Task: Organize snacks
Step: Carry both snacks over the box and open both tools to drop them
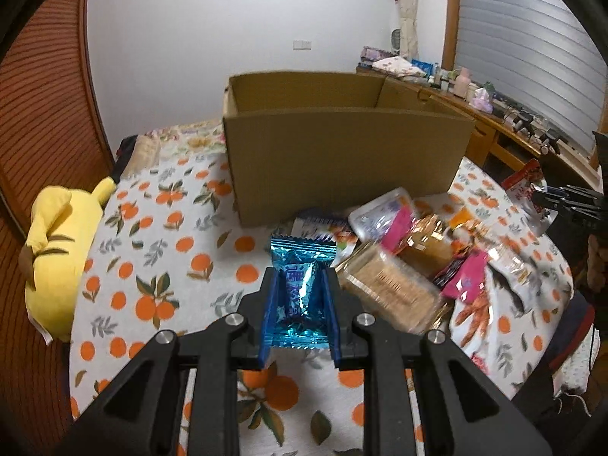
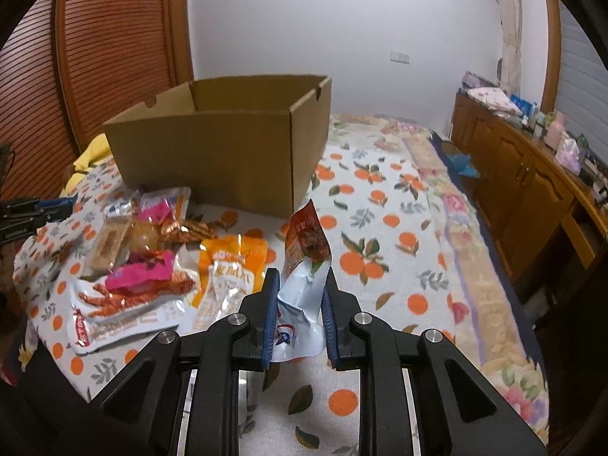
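A: What is the left gripper holding?

B: A shiny blue foil snack packet, pinched between its blue-padded fingers. Blue characters are printed on it, but glare keeps me from reading them.

A: And the right gripper?

B: Clamped on a silver and red-orange plastic snack pouch, which stands up past the fingertips. Its printing is creased and illegible; the lower end is hidden between the fingers.

A: Where is the open brown cardboard box?

B: Straight ahead of the left tongs, on the white bedspread printed with oranges; ahead and left of the right tongs. Its floor is hidden by the near wall.

A: The other snacks?

B: A loose pile ahead and right of the left tongs, blurred there. From the right wrist, an orange pouch lies just left of the tongs, its white characters warped. Beyond it lies a magenta packet on a clear chicken-feet bag.

A: Anything cut off?

B: A yellow plush toy, far left of the left tongs.
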